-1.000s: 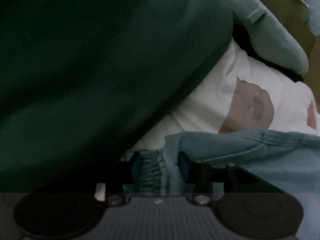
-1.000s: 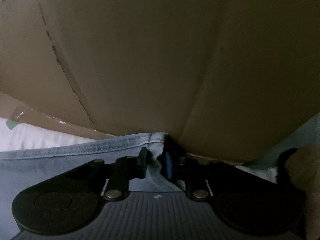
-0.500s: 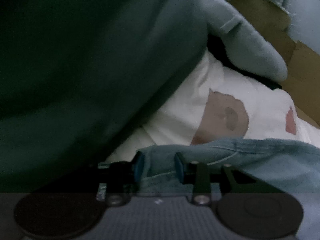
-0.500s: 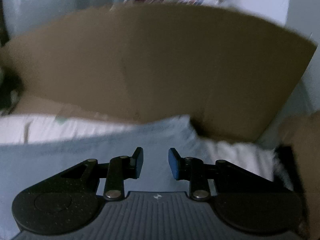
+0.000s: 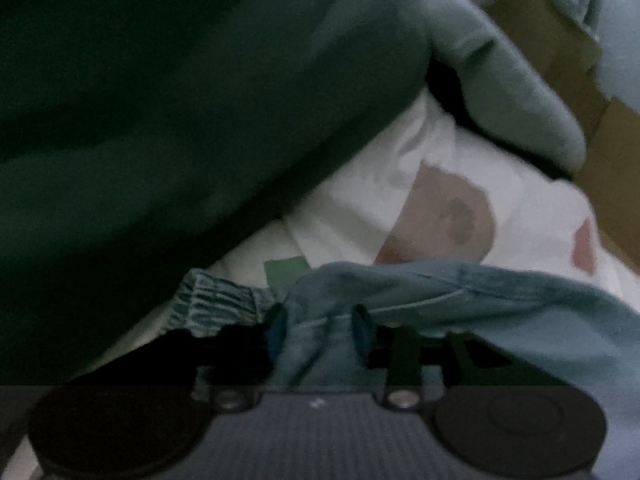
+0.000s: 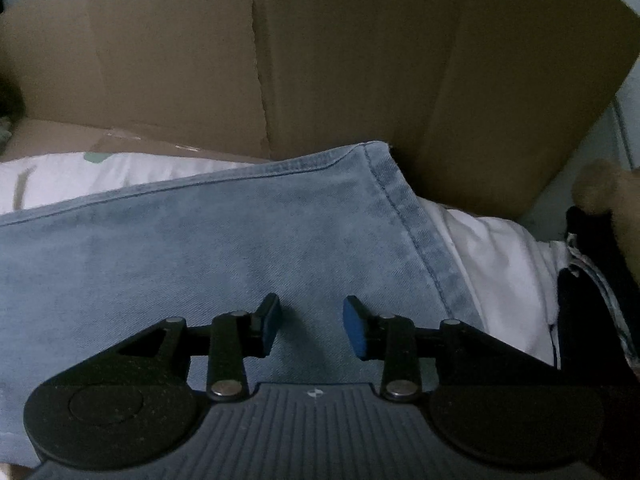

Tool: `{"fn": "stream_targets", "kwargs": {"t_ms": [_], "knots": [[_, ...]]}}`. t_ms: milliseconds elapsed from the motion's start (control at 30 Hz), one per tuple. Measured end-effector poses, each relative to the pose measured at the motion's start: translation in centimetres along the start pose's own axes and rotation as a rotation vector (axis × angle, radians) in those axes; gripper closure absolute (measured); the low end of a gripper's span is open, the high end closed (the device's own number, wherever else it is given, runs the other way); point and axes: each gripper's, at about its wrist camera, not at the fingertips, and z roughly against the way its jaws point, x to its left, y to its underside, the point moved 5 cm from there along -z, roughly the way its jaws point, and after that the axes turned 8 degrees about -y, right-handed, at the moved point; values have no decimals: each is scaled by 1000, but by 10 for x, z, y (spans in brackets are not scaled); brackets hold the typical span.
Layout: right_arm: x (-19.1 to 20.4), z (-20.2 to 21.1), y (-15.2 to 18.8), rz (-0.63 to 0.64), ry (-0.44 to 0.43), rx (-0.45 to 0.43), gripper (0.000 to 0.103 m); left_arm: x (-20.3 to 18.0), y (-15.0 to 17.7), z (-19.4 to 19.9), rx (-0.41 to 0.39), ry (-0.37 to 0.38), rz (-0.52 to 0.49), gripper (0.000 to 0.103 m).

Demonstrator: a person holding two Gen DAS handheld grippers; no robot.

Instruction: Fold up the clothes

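Observation:
Light blue denim jeans (image 6: 200, 248) lie flat inside a cardboard box, on a white printed cloth (image 6: 500, 248). Their stitched hem corner points at the box wall. My right gripper (image 6: 310, 328) hovers open over the denim, with nothing between its fingers. In the left wrist view, my left gripper (image 5: 319, 332) stands open, and a loose fold of the jeans (image 5: 480, 300) is bunched between its fingers. The elastic waistband (image 5: 216, 304) sits just left of the left finger.
The brown cardboard box wall (image 6: 340, 60) rises close behind the jeans. A dark green garment (image 5: 160, 120) fills the left of the left wrist view, with a grey-green sleeve (image 5: 500, 92) beyond it. At the right edge sit a tan fuzzy thing (image 6: 604, 188) and a dark item (image 6: 580, 280).
My right gripper opened, let go of the jeans' hem corner and drew back from the box wall. On the left, the waistband slid out from between the fingers to their left.

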Motion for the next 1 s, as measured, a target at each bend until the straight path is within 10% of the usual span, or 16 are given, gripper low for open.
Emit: {"fn": "stream_targets", "kwargs": {"t_ms": [567,1000], "knots": [[133,38,26,163,-424,87,60,-4,43,64,14,-23,-40,38],[157,61,52,171,-524,161,55,-43,49,115,-43,6,-92,36]]}}
